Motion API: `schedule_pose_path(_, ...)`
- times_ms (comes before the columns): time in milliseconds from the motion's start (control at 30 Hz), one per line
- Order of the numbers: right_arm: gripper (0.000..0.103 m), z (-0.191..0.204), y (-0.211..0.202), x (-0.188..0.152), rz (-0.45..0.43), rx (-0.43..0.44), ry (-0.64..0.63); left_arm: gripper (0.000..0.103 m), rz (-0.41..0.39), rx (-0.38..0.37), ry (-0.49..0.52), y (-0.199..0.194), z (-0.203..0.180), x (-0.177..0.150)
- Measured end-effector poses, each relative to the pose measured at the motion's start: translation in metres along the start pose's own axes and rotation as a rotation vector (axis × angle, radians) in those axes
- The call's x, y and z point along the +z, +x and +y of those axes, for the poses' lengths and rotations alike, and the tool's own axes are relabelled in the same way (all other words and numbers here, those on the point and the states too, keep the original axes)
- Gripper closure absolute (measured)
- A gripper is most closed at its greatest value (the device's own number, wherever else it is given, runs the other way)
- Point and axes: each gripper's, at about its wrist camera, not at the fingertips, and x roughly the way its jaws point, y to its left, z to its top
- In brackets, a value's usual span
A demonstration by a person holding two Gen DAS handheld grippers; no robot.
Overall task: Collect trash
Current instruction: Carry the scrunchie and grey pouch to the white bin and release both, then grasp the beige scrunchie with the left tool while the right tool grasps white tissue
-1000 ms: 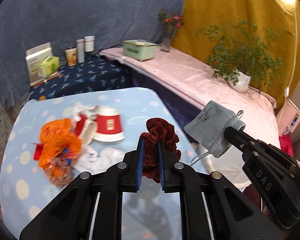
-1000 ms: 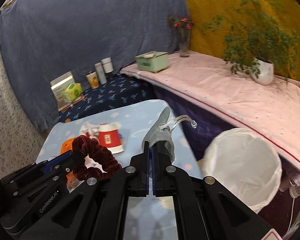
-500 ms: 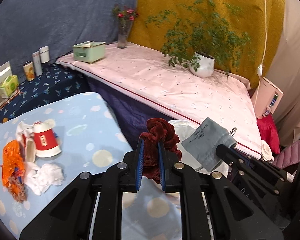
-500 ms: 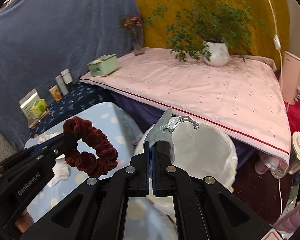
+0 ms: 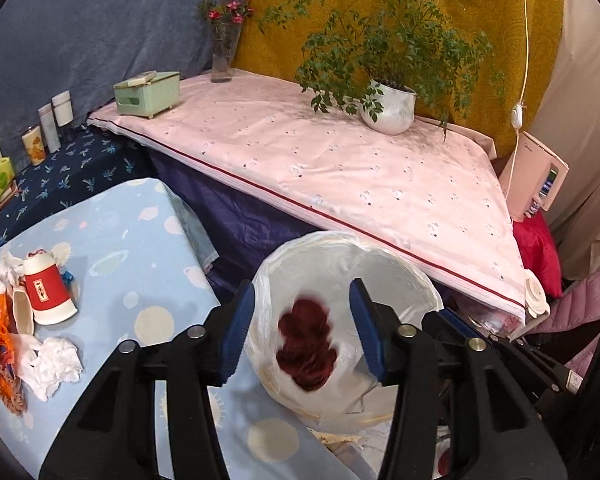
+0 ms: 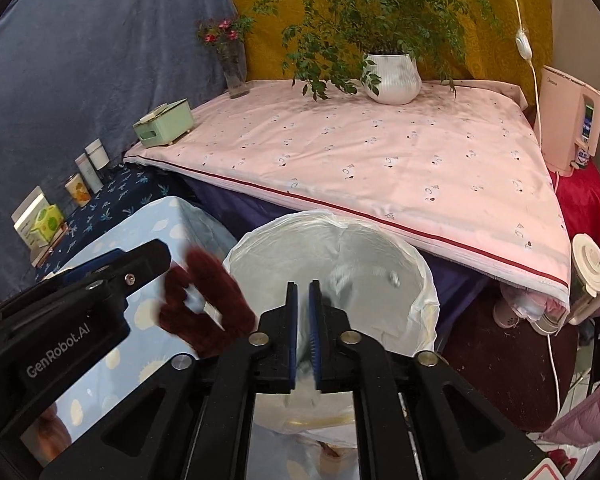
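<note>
Both grippers, clamped on trash 1 second ago, are opening over the bin: left gripper empty, scrunchie falling in; right gripper parted, pouch dropped blurred inside; 2 items binned, cups remain on the table

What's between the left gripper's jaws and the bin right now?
In the left wrist view, only the blurred red scrunchie, loose between the opening jaws of the left gripper, above the white-lined bin.

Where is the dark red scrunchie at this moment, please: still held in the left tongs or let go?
Let go. The scrunchie is blurred in mid-fall over the white-lined bin, and the left tongs are opening, their pads clear of it.
</note>
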Motion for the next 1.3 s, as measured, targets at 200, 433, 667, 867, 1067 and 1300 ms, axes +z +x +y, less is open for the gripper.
schedule_pose_path(200, 0.075, 0.001, 0.002, 0.0, -0.006, -0.011, 0.007, 0.055, 0.013, 0.006, -0.01, 0.005, 0.008, 0.002)
schedule_pose_path(433, 0.07, 0.018, 0.0, -0.002, -0.008, -0.005, -0.021, 0.055, 0.0, 0.032, -0.028, -0.004, 0.025, -0.001)
schedule_pose_path(667, 0.063, 0.044, -0.008, -0.006, -0.018, 0.016, -0.062, 0.055, -0.01, 0.06, -0.072, -0.018, 0.051, -0.008)
schedule_pose_path(867, 0.059, 0.071, -0.014, -0.011, -0.018, 0.047, -0.099, 0.045, -0.022, 0.102, -0.121, -0.034, 0.08, -0.018)
schedule_pose_path(1067, 0.056, 0.107, -0.015, -0.02, -0.002, 0.092, -0.145, 0.04, -0.037, 0.17, -0.175, -0.053, 0.123, -0.033)
schedule_pose_path(1300, 0.054, 0.157, -0.012, -0.035, 0.023, 0.146, -0.211, 0.035, -0.035, 0.267, -0.267, -0.071, 0.187, -0.056)
